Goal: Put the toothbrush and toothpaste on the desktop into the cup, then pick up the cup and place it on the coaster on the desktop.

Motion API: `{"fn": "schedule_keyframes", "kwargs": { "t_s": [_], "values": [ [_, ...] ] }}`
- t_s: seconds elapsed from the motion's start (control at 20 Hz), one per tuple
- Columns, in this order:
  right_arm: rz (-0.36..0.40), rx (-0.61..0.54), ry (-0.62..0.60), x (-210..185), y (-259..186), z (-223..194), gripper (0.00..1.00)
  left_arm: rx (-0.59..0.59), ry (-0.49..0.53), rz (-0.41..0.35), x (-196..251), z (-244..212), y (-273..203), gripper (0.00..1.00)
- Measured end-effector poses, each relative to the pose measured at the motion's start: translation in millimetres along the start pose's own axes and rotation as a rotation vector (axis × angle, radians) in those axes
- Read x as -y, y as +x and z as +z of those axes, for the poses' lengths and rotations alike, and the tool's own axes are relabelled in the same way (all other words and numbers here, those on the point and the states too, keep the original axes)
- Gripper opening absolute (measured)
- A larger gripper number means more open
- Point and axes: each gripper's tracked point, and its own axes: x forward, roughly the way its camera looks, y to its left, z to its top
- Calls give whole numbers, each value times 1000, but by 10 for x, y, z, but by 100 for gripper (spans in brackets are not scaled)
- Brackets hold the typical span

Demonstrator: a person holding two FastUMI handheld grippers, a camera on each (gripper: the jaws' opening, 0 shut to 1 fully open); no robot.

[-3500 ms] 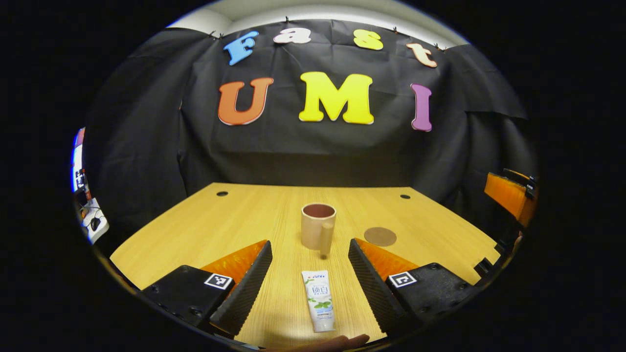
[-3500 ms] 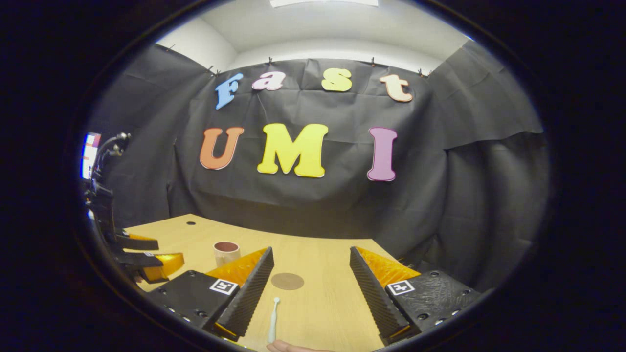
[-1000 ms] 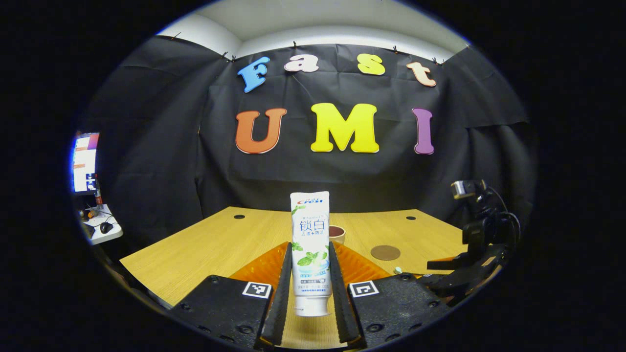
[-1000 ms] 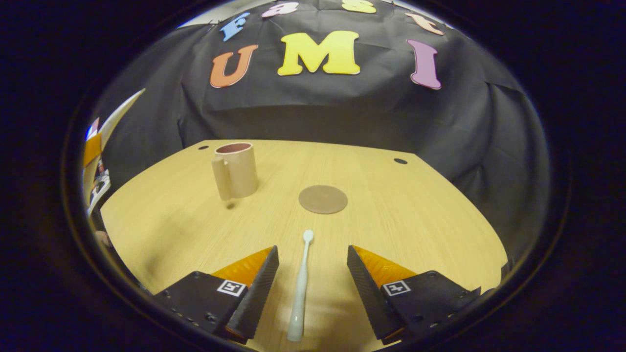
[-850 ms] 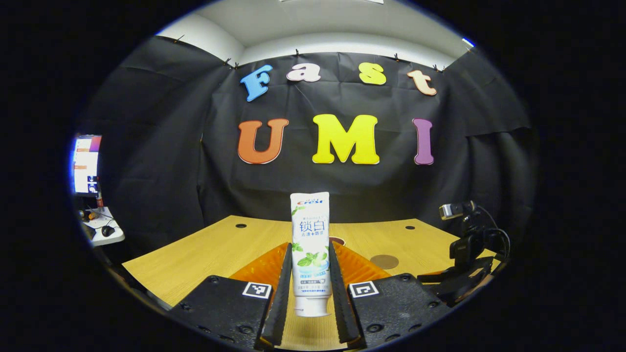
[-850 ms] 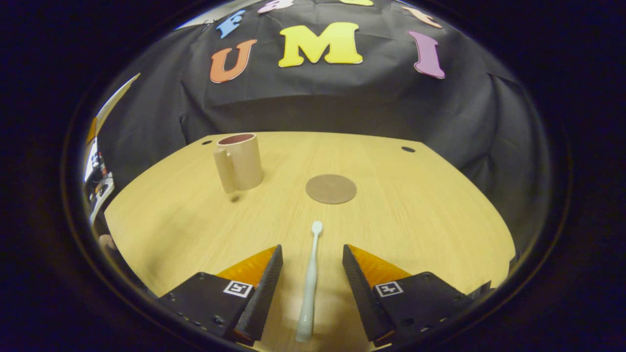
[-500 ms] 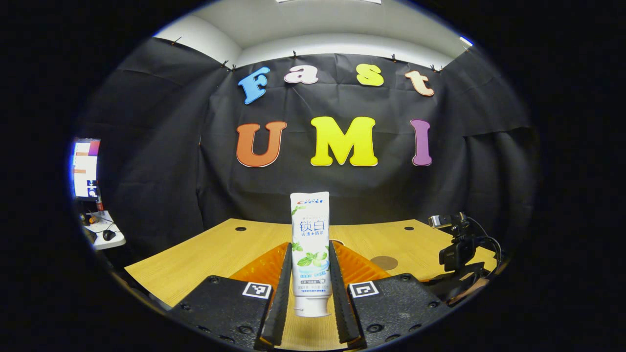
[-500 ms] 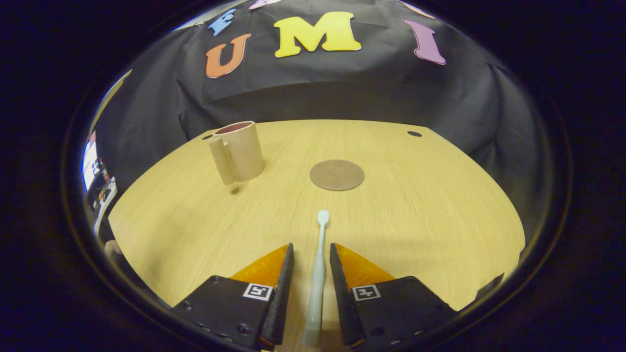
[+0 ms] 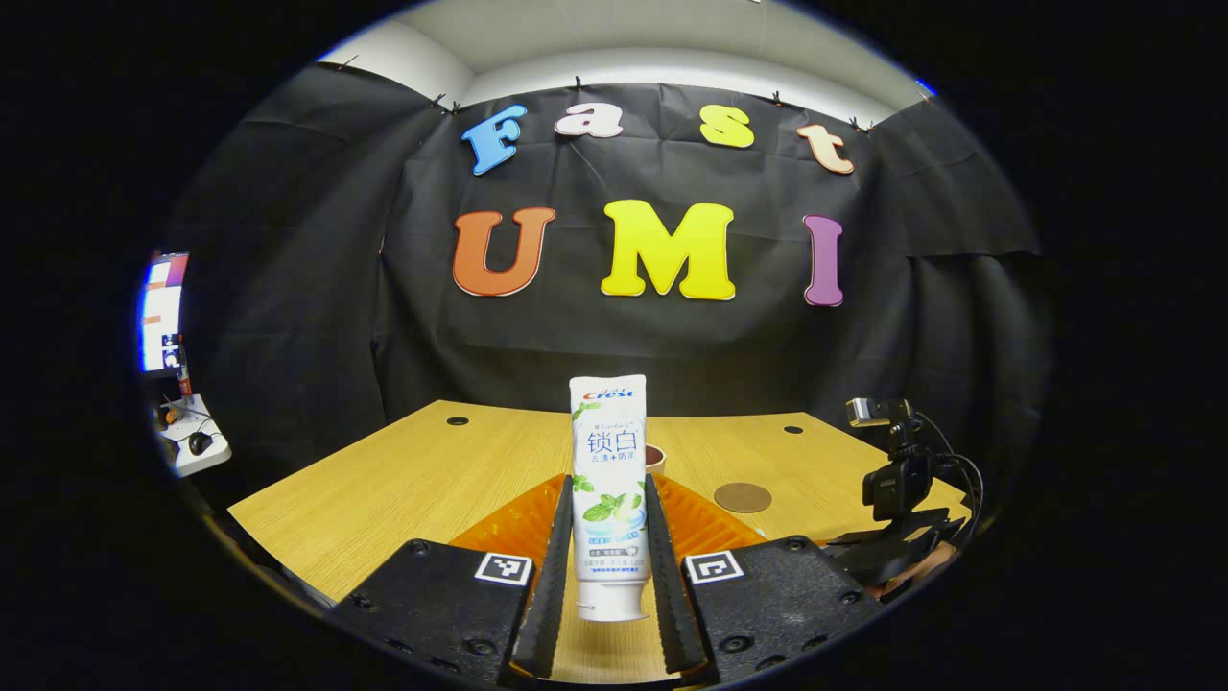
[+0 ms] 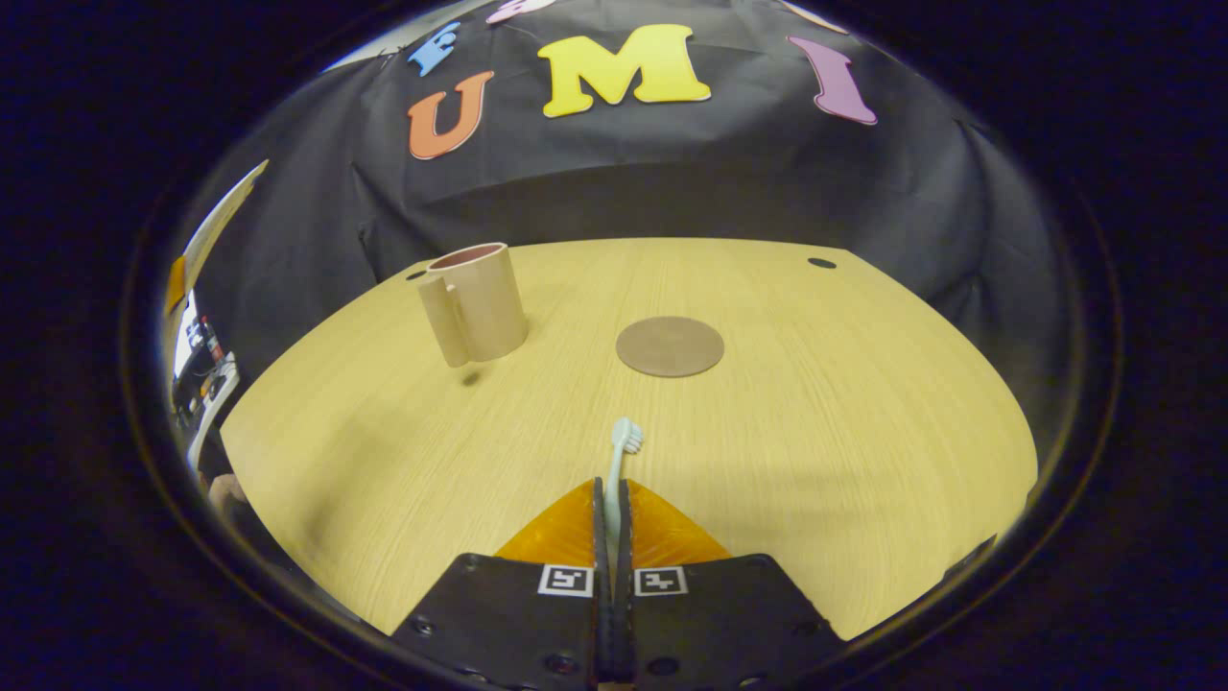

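Note:
My left gripper [image 9: 602, 485] is shut on a white toothpaste tube [image 9: 607, 461], held upright above the desk with its cap down. Behind the tube the rim of the beige cup [image 9: 657, 455] peeks out. The round brown coaster [image 9: 742, 497] lies to the right of it. In the right gripper view my right gripper [image 10: 611, 489] is shut on the handle of a pale toothbrush [image 10: 622, 443], whose head sticks out forward just over the desk. The cup [image 10: 475, 302] stands far left with its handle toward me, and the coaster [image 10: 669, 345] lies straight ahead.
The wooden desk [image 10: 815, 413] has small round holes near its back corners [image 10: 821, 262]. The right gripper with its camera and cable [image 9: 897, 499] shows low at the right of the left gripper view. A side table with a screen [image 9: 163, 317] stands far left.
My right gripper closed on the toothbrush handle, and the brush turned onto its side. My left gripper keeps the toothpaste tube held up and has dipped slightly.

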Motion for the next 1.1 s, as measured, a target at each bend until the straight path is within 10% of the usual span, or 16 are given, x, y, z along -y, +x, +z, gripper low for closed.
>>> {"fn": "schedule_keyframes", "kwargs": {
  "t_s": [1.1],
  "values": [
    [23,553,-69,-30,-1676,1234,1,-119,-37,-7,46,-212,601,43]
  ]
}}
